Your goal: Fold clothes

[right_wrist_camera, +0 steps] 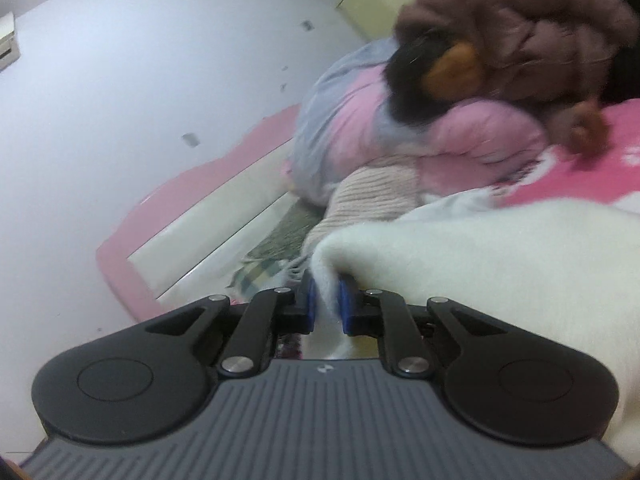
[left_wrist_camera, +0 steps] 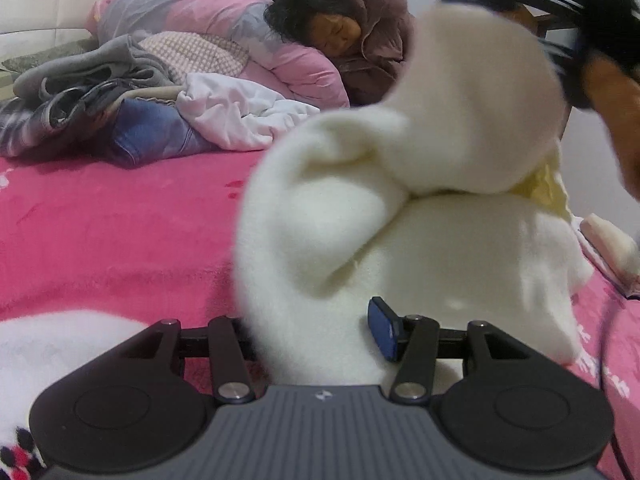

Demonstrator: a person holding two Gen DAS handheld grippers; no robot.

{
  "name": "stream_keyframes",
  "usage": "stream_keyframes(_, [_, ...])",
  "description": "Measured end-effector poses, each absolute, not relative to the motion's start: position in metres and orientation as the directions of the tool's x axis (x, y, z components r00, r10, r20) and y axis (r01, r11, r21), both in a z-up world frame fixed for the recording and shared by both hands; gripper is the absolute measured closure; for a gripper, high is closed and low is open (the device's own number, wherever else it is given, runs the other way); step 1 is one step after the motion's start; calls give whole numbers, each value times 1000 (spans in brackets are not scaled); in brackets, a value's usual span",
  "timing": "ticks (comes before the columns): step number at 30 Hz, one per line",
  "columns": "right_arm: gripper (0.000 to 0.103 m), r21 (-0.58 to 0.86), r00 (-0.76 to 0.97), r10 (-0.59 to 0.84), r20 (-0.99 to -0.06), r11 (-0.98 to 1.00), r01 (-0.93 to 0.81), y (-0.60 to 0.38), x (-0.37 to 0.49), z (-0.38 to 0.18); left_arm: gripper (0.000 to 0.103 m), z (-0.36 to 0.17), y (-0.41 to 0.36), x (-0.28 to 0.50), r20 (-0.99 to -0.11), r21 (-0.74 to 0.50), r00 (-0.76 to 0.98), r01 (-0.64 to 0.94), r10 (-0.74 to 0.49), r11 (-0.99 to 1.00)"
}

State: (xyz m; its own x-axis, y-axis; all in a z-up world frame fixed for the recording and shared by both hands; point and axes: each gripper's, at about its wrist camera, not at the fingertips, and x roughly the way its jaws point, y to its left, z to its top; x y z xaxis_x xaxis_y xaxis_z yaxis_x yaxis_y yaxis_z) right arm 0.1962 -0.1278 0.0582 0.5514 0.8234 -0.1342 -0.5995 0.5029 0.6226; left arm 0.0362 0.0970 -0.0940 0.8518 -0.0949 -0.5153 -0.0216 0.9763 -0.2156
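Note:
A fluffy white garment (left_wrist_camera: 400, 220) rises in a twisted bunch from the pink bedspread (left_wrist_camera: 100, 220). My left gripper (left_wrist_camera: 316, 336) stands half open at its lower end. Cloth fills the gap and hides the left finger, while the blue right pad (left_wrist_camera: 382, 330) shows its bare face. My right gripper (right_wrist_camera: 328, 306) is shut on an edge of the same white garment (right_wrist_camera: 500, 260), pinched between both blue pads and lifted. In the left wrist view the hand (left_wrist_camera: 612, 120) that carries the right gripper is blurred at the top right, above the raised cloth.
A person in a brown padded jacket (left_wrist_camera: 372, 40) lies at the back on a pink and grey quilt (left_wrist_camera: 208, 12). A heap of loose clothes (left_wrist_camera: 120, 96) lies at the back left. A pink headboard (right_wrist_camera: 192, 184) and white wall lie beyond. A black cable (left_wrist_camera: 604, 340) runs along the right.

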Motion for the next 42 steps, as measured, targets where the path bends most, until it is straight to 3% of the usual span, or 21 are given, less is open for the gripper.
stream_keyframes(4, [92,649,529,829,-182,506,-568,-99,239,63,52,-96,96,37,-508,-215,856,-20,-95,976])
stream_keyframes(10, [89,654,464,773,-432,623,-430,-77,290,26,51,-95,105,35,-506,-255,854,-15,-120,967])
stream_keyframes(12, [85,649,423,749,-510,658,-382,-74,298,12,45,-93,111,34,-504,-272,854,-16,-128,962])
stream_keyframes(15, [76,695,430,777,-459,616,-371,-93,283,7,30,-85,121,27,-490,-289,864,-38,-114,957])
stream_keyframes(17, [53,720,472,794,-383,577,-386,-115,266,15,22,-79,127,22,-472,-293,877,-61,-89,954])
stream_keyframes(20, [34,740,560,789,-254,531,-412,-165,229,29,17,-66,130,20,-435,-277,898,-71,-59,958])
stream_keyframes(22, [29,751,615,770,-170,506,-424,-203,203,36,15,-57,121,25,-418,-246,907,-50,-60,968])
stream_keyframes(25, [27,754,680,715,-160,534,-384,-249,167,28,14,-43,101,37,-398,-181,914,3,-76,983])
stream_keyframes(30, [27,687,762,583,-282,677,-264,-287,118,-11,8,-26,35,74,-373,45,923,118,-93,992])
stream_keyframes(33, [27,649,779,533,-330,727,-222,-288,106,-38,7,-26,-2,105,-389,147,919,123,-57,981])
stream_keyframes(38, [27,603,794,482,-371,775,-189,-280,99,-81,7,-33,-37,159,-448,211,894,76,27,975])
stream_keyframes(40, [29,608,796,476,-374,774,-177,-279,99,-97,12,-35,-42,171,-447,222,893,50,56,974])
stream_keyframes(42, [29,639,809,489,-326,745,-193,-284,94,-102,36,-34,-42,176,-430,225,899,17,84,974])
